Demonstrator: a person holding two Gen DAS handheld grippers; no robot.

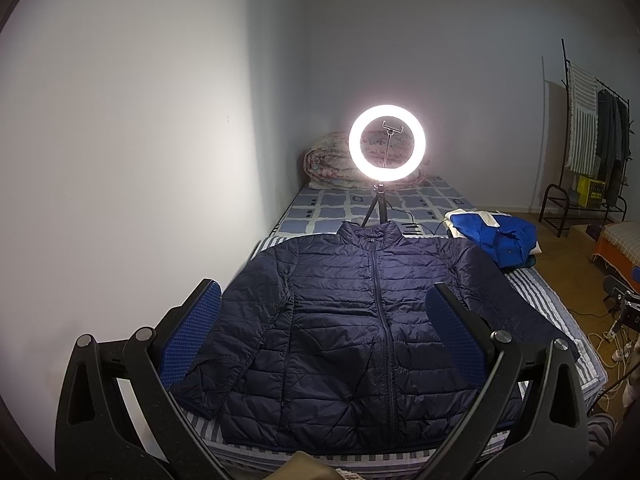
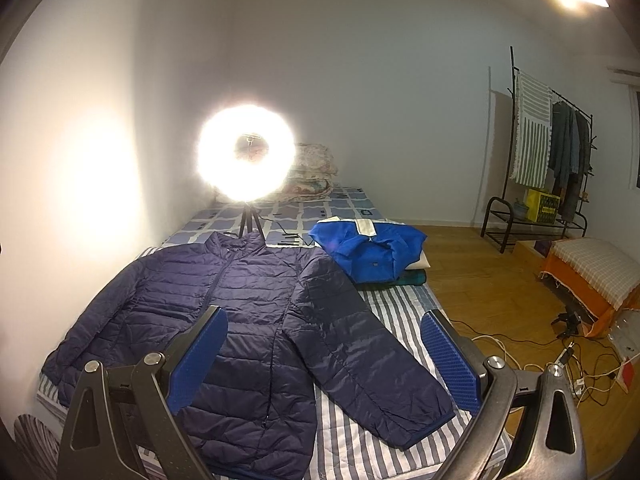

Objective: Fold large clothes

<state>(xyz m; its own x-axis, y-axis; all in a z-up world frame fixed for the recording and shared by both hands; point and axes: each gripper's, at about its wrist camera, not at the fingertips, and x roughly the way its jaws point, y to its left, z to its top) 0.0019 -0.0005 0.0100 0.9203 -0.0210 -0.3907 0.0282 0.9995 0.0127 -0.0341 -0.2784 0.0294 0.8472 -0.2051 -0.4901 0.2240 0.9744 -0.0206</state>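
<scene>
Two claws, both spread wide and holding nothing: my left gripper (image 1: 322, 320) hovers above the lower body of the navy puffer jacket (image 1: 352, 312), my right gripper (image 2: 324, 350) above its right sleeve (image 2: 368, 356), with no pad touching cloth as far as I can tell.

The jacket lies face up straight ahead of both claws on the striped sheet (image 2: 396, 304) of the bed, zipped closed, collar at the far end and hem nearest me. It looks smoothed flat, with both sleeves angled outward and down from the shoulders. I judge that as laid out and ready, with no fold made yet: neither sleeve is brought across the chest and the hem is not turned up towards the collar. So nearly all of the folding is left.

Beyond the jacket's right shoulder, ahead and to the right of my claws, a bright blue garment (image 2: 372, 252) sits on top of a small pile. It looks already folded, though I cannot say for certain. Farther ahead stands a lit ring light (image 1: 387, 143) on a tripod, just past the collar, with a rolled quilt (image 1: 332, 160) behind it against the wall.

My likely first step is the right sleeve cuff, which lies just below and between my right claw's fingers.
</scene>
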